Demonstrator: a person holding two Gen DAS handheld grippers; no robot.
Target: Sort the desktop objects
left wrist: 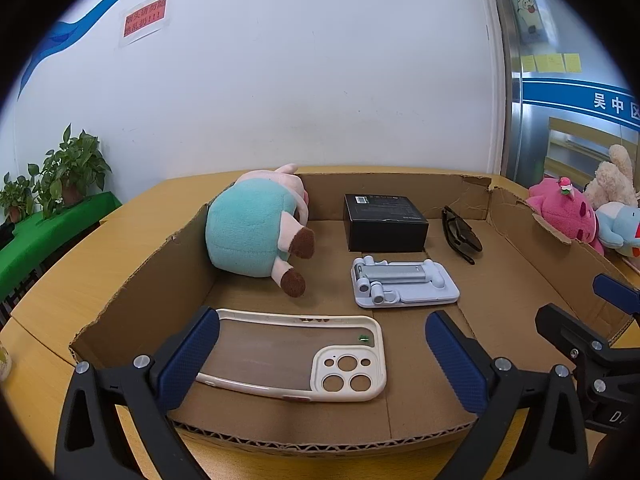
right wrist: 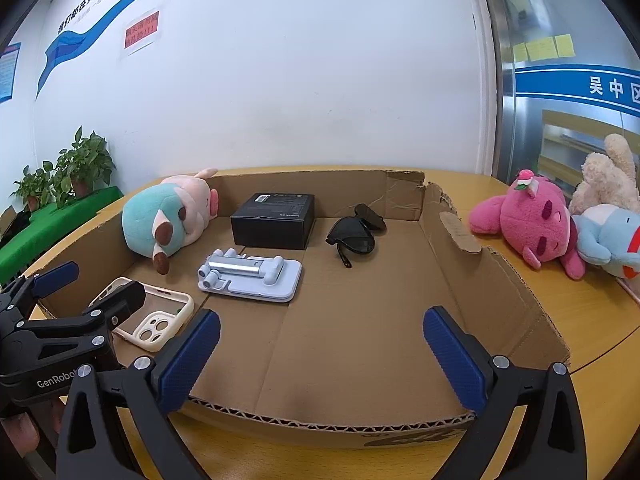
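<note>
A shallow cardboard tray holds a cream phone case, a pale blue phone stand, a black box, black sunglasses and a teal and pink plush pig. My left gripper is open and empty at the tray's near edge, over the phone case. My right gripper is open and empty over the tray's bare right half. The left gripper also shows in the right wrist view.
A pink plush, a blue plush and a beige plush lie on the wooden table right of the tray. Potted plants stand on a green shelf at the left. A white wall is behind.
</note>
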